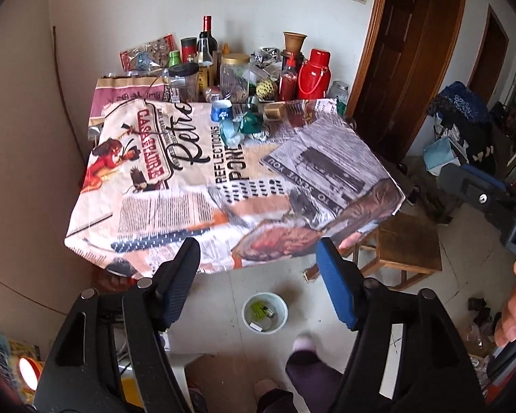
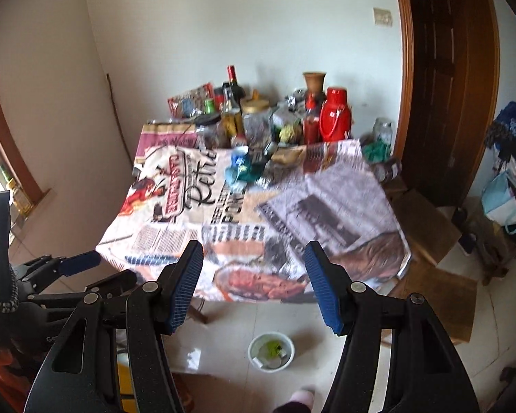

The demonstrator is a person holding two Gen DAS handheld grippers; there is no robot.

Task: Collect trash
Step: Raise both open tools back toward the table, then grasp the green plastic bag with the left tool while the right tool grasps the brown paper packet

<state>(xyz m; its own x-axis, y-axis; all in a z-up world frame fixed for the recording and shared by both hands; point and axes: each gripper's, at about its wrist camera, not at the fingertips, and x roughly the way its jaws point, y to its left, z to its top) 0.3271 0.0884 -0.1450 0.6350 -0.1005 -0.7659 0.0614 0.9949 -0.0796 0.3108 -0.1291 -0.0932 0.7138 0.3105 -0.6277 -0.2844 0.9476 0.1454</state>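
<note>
Both grippers, left gripper [image 1: 259,285] and right gripper [image 2: 253,285], hang wide and empty off the table's near edge. Crumpled wrappers [image 1: 239,125] lie mid-table beside crowded bottles [image 1: 208,55]; a careless reach risks toppling glass.

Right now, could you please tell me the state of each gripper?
Left gripper: open, holding nothing.
Right gripper: open, holding nothing.
</note>
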